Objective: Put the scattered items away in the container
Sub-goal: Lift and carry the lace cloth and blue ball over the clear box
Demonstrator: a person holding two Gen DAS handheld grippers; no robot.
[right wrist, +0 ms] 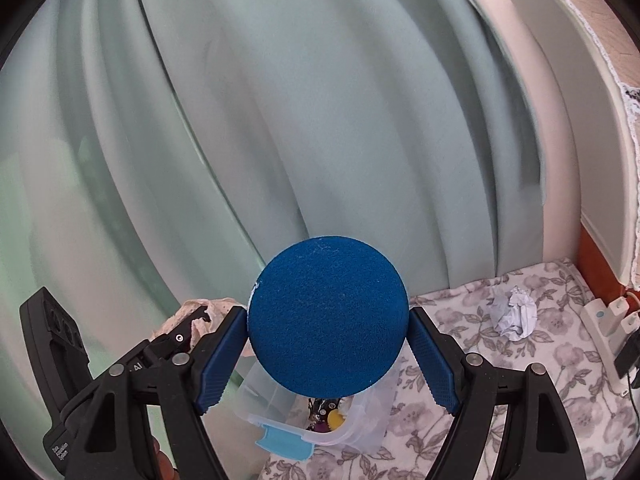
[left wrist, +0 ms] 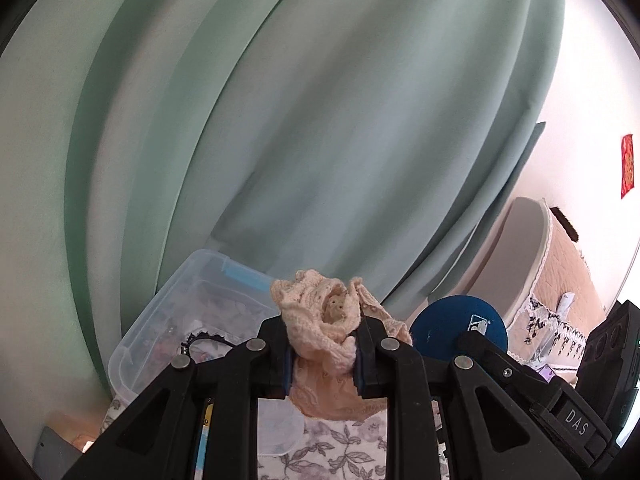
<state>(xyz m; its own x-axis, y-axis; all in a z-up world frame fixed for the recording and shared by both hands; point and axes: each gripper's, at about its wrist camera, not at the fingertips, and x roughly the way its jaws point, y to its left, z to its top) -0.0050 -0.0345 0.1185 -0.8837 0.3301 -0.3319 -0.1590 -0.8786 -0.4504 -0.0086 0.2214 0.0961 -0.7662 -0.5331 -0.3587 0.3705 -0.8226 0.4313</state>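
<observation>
Both grippers are tilting slightly downward above the clear container [right wrist: 320,420], the left gripper [left wrist: 322,354] pinching a bunched peach lace cloth [left wrist: 320,316] that is standing upright, the right gripper [right wrist: 328,344] clamping a blue ball [right wrist: 328,316].

Soft daylight fills both views, coming from the right, where the wall [left wrist: 592,92] is washed out almost to white. The curtain [left wrist: 320,120] is evenly lit, with gentle shadow in its folds and a darker green cast toward the left. Fisheye distortion bows the folds and the bed [right wrist: 500,360] edge, and a black vignette rings every corner. The black tool arms read as near silhouettes. The ball [right wrist: 328,316] is sharp enough to show its fuzzy surface; the far curtain looks slightly soft. No harsh glare or motion blur appears.
</observation>
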